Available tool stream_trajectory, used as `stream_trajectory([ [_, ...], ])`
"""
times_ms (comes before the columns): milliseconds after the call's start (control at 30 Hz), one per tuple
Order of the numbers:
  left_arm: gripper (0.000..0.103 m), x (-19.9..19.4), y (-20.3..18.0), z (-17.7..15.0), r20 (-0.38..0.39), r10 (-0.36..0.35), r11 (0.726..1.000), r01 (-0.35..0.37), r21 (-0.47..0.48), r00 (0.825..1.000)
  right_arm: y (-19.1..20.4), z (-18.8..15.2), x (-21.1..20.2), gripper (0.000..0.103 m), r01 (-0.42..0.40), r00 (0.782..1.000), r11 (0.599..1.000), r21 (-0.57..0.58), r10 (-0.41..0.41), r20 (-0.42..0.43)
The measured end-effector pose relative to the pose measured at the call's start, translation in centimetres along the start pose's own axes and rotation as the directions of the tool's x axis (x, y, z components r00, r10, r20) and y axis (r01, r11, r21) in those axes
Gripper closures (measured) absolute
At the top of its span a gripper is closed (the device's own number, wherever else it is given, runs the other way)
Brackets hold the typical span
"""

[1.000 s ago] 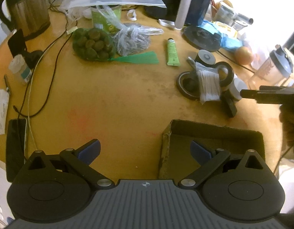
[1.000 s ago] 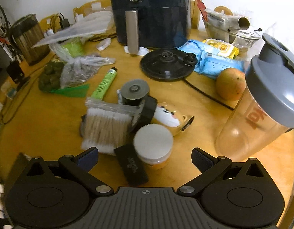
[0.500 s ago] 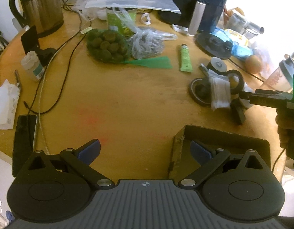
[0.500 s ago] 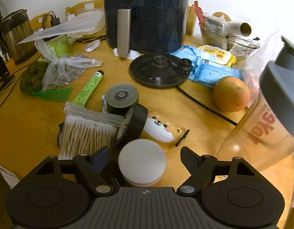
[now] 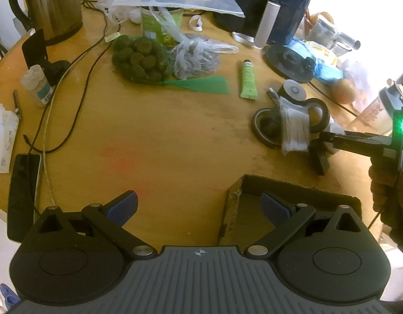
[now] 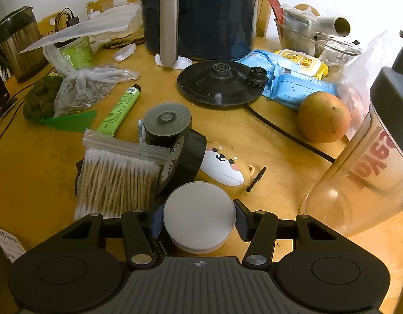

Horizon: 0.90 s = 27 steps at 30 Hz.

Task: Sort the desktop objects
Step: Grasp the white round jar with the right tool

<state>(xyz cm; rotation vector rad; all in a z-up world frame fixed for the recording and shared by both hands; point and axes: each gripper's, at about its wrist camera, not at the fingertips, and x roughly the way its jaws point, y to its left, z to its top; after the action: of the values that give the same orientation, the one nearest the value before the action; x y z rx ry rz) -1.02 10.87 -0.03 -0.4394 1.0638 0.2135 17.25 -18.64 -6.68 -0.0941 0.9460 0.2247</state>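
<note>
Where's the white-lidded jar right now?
In the right wrist view, the white-lidded jar sits low centre between the right gripper fingers, just in front of the black tape roll and beside the cotton swab bag.

A home kitchen or dining corner is suggested by the cluttered round wooden counter [image 5: 175,136], on which an air fryer [image 6: 199,13], a steel kettle [image 5: 52,2], an orange [image 6: 323,116], wet wipes [image 6: 303,85] and a shaker bottle [image 6: 368,167] are seen.

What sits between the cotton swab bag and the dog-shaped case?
In the right wrist view, a black tape roll stands tilted on edge between the cotton swab bag and the dog-shaped case, leaning against the bag.
</note>
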Motion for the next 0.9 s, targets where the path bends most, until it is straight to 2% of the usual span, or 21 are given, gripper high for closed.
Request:
stream_trajectory([
  [333,0.001,-0.2,-1.1,0.8,0.027,-0.005,1.000,0.005,0.010,1.000,-1.4,-0.4,-3.4,0.046,0.015,0.997,0.999,0.038,-0.018,0.070],
  [533,0.001,0.0,-2.4,1.5,0.039,-0.062,0.998,0.061,0.030,0.997,-2.5,-1.7,-5.9,0.046,0.006,0.995,0.997,0.083,-0.014,0.098],
  [900,0.001,0.9,-4.8,3.4,0.071,-0.186,0.981,0.182,0.068,0.980,-4.0,-5.2,-10.0,0.046,0.008,0.992,0.988,0.156,-0.027,0.121],
])
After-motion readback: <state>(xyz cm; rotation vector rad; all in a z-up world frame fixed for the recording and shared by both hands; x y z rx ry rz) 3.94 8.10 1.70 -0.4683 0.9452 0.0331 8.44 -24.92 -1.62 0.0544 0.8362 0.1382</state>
